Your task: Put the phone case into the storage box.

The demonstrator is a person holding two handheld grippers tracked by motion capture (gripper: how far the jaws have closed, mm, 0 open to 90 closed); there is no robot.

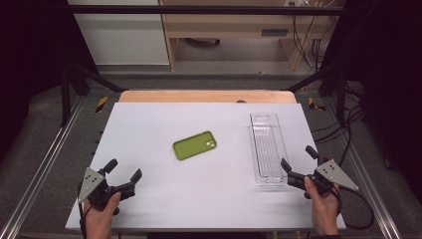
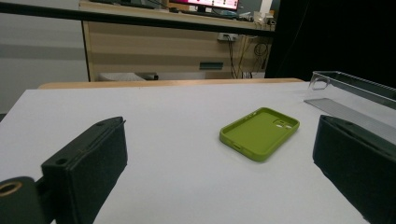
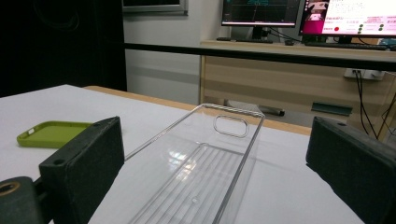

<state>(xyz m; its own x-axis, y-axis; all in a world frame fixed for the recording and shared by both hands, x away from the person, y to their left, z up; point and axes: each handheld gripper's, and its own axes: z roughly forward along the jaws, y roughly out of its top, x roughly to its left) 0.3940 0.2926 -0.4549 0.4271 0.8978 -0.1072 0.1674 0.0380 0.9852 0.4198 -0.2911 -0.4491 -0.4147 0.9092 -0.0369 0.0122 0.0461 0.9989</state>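
A white table [image 1: 149, 199] carries two things. A green phone case [image 1: 194, 145] lies near the middle, open side up, its camera cutout toward the right edge. A clear plastic tray [image 1: 267, 149] lies along the right edge, its long sides running from near edge to far edge, apparently empty. A strip of bare wood [image 1: 206, 96] shows along the far edge.
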